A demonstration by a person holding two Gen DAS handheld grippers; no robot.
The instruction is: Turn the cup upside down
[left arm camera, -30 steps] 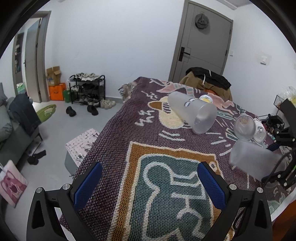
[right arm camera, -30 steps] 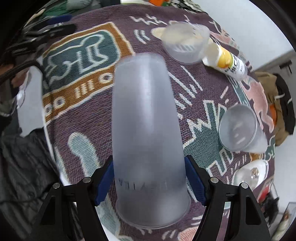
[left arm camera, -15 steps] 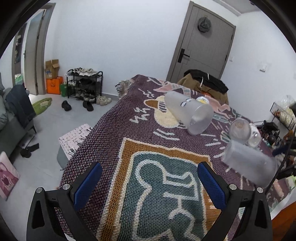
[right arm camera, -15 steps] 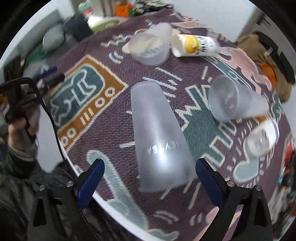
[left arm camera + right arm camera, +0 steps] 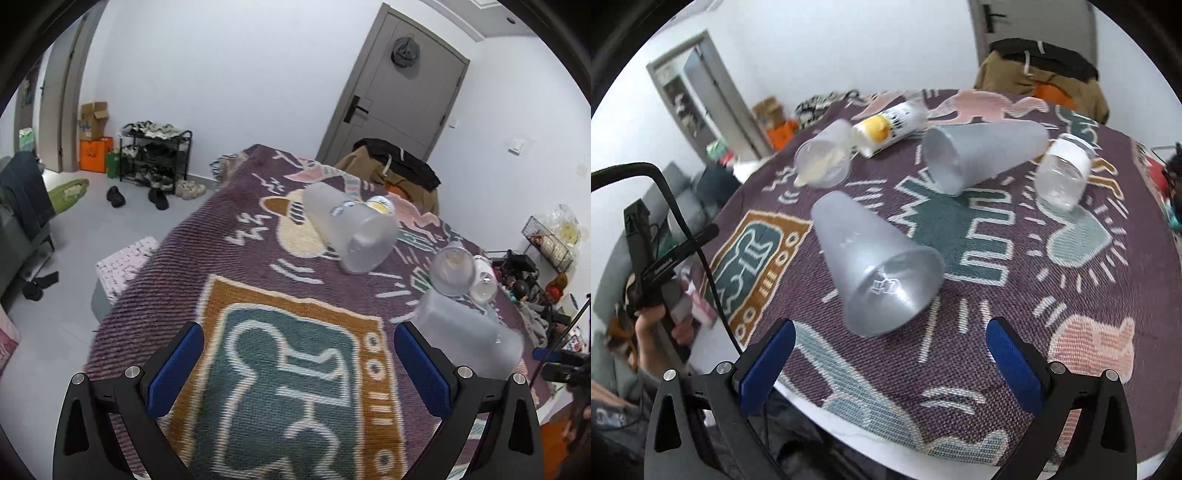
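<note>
A frosted plastic cup [image 5: 875, 266] stands upside down on the patterned table cloth, wide rim down, slightly tilted in the fisheye view; it also shows in the left wrist view [image 5: 469, 339]. My right gripper [image 5: 890, 363] is open and empty, just in front of the cup and apart from it. My left gripper [image 5: 299, 369] is open and empty over the green and orange figure on the cloth, left of the cup.
Two more frosted cups lie on their sides [image 5: 982, 155] [image 5: 823, 158]. A yellow-capped bottle [image 5: 890, 127] and a small clear jar [image 5: 1063, 173] also lie on the cloth. The table edge [image 5: 849, 435] runs near my right gripper. A door and shoe rack [image 5: 155, 158] are beyond.
My right gripper opened and let go of the cup, then drew back from it. The cup now stands upside down on the cloth. The left gripper has hardly moved.
</note>
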